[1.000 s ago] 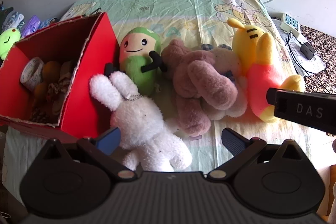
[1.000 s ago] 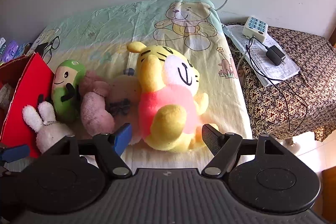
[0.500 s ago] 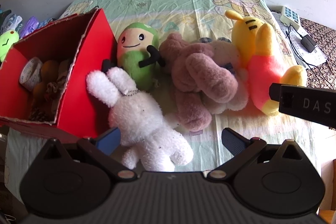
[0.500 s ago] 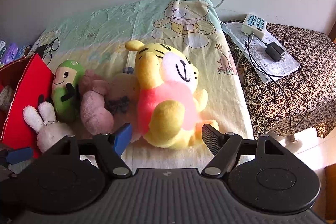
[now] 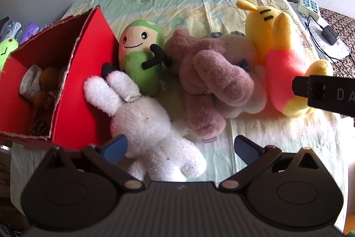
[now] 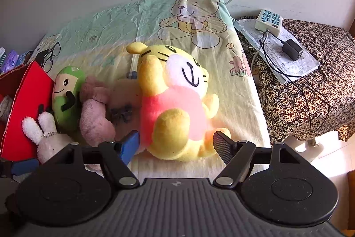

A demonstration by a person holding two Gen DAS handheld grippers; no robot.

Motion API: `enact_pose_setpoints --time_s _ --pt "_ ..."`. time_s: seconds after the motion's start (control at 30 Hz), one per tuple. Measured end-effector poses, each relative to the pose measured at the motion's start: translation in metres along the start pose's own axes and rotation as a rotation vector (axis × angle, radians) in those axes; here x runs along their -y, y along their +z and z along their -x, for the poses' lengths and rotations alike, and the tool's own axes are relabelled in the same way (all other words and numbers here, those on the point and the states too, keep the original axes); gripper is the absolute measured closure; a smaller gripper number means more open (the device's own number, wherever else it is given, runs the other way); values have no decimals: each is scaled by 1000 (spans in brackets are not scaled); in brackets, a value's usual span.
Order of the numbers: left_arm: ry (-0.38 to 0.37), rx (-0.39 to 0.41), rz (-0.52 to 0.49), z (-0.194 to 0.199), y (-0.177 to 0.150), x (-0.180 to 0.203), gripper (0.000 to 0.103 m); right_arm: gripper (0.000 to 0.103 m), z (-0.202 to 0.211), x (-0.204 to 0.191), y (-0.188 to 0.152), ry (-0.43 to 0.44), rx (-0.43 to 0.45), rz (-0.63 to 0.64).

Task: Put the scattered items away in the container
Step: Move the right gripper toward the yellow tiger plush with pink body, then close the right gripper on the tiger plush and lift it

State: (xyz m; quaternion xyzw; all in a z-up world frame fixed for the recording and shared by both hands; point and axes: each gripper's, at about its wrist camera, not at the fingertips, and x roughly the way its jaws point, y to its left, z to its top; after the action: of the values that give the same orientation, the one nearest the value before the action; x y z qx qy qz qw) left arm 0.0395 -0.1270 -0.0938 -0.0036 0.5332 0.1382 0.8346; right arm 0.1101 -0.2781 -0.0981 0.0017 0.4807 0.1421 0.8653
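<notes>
A red cardboard box (image 5: 73,90) stands at the left on the bed and holds several small items. Beside it lie a white plush rabbit (image 5: 142,117), a green plush doll (image 5: 139,59), a pink-brown plush (image 5: 213,86) and a yellow tiger plush (image 5: 279,59). My left gripper (image 5: 179,148) is open, with the rabbit's lower body between its fingers. My right gripper (image 6: 176,146) is open around the base of the yellow tiger plush (image 6: 175,103). The red box (image 6: 24,108), rabbit (image 6: 44,137) and green doll (image 6: 65,97) show at the left of the right wrist view.
A bear-print sheet (image 6: 124,32) covers the bed against a white wall. A side table with patterned cloth (image 6: 310,86) holds a power strip (image 6: 268,20), papers and a black charger (image 6: 292,50). Glasses (image 6: 51,54) lie on the sheet behind the box.
Both grippers have moved slightly forward toward the toys. The right gripper's fingers now flank the tiger's base more closely. No toy has shifted.
</notes>
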Motion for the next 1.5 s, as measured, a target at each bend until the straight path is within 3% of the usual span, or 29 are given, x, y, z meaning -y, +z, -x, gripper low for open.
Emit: enact_pose_setpoints --time_s 0.37,0.63,0.73,1.0,1.07,1.23,1.37,1.5 --pt "32 -19 -24 -7 3 2 1 28 7 6 4 51 16 -21" --pt "27 -13 -56 -7 11 6 1 27 28 18 35 100 135 -10" --pt "37 9 -90 -5 19 10 1 27 21 30 48 126 135 -39" --pt "-217 105 -138 12 57 16 1 30 -21 58 55 235 29 -203" --pt "-280 111 -135 9 60 22 1 36 -31 61 53 286 -15 -241" --pt "-451 80 -52 -12 64 31 1 35 -49 68 48 399 -84 -326" --pt "-482 117 -40 -20 67 41 1 30 -59 70 49 446 -110 -345" --pt "-544 69 -13 -37 75 48 1 20 -75 73 48 483 -144 -358"
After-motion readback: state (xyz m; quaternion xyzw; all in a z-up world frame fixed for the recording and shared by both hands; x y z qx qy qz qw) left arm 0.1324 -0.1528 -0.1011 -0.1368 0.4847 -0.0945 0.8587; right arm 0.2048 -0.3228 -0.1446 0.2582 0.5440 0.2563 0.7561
